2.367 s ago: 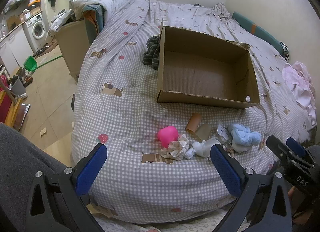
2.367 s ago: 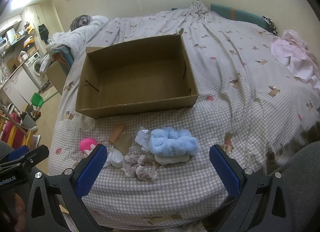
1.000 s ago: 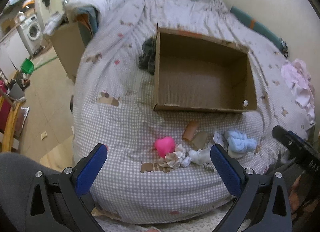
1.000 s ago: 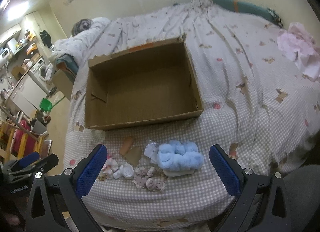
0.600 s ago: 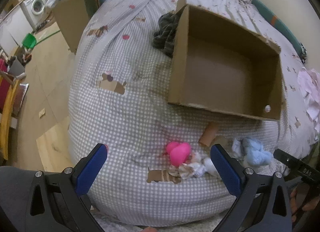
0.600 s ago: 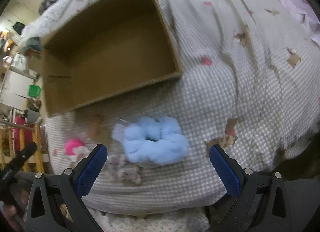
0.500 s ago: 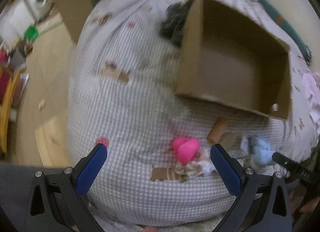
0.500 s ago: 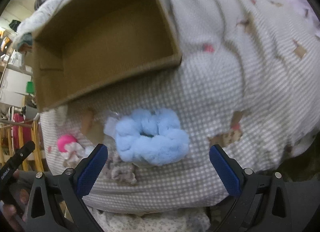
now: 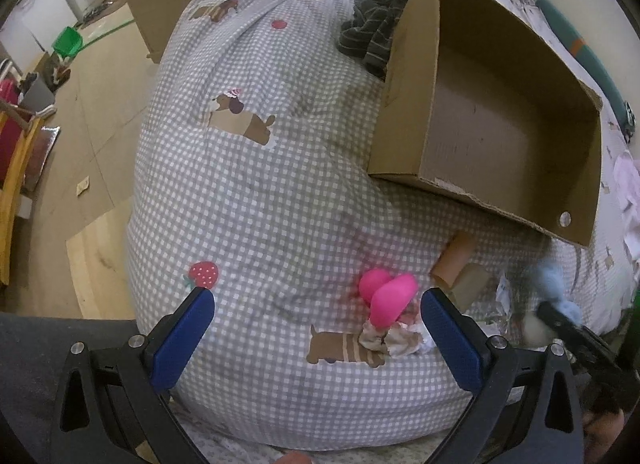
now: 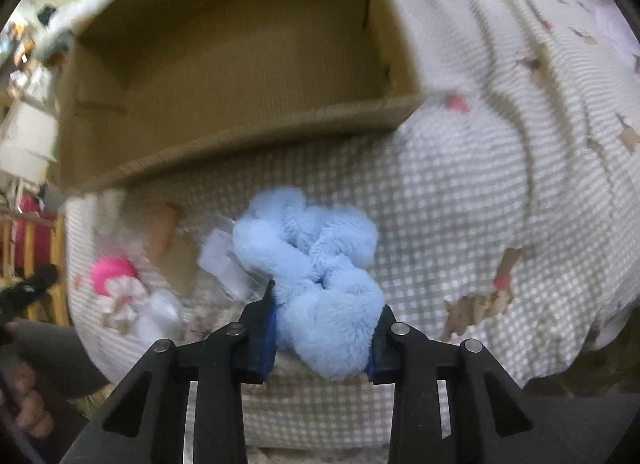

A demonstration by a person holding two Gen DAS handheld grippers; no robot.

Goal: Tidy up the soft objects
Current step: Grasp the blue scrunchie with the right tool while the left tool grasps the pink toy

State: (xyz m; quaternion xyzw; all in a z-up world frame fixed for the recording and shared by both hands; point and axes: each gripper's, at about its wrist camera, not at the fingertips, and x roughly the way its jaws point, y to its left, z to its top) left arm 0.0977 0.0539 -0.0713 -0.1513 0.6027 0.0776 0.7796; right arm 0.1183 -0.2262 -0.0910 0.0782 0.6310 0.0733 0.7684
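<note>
Blue and fluffy, the soft scrunchie (image 10: 316, 284) sits right between the two fingers of the right gripper (image 10: 322, 338). The jaws have just been closing, and now the blue pads (image 10: 267, 338) press on both sides of the scrunchie's near end. The rest of it bulges out in front, over the checked bedspread (image 10: 460, 232).

Just left of the scrunchie lie a clear crinkly wrapper (image 10: 222, 260), a small white soft ball (image 10: 160, 314) and a flowery cloth scrunchie (image 10: 120, 296). A pink toy (image 10: 112, 268) sits beside them.

Behind all of these is a big cardboard box (image 10: 248, 136) with its top open. Nothing can be seen inside it.

The left gripper (image 9: 316, 338) has its jaws wide apart, with nothing held between them. It hangs over the bedspread (image 9: 248, 200). The pink toy (image 9: 388, 298) lies just past its right finger, touching the flowery cloth scrunchie (image 9: 394, 338). Two short cardboard tubes (image 9: 456, 258) lie between the toy and the cardboard box (image 9: 404, 92). A dark striped cloth (image 9: 372, 32) is bunched up against the box's far outside corner. The blue scrunchie (image 9: 554, 284) shows at the right edge, blurry.
</note>
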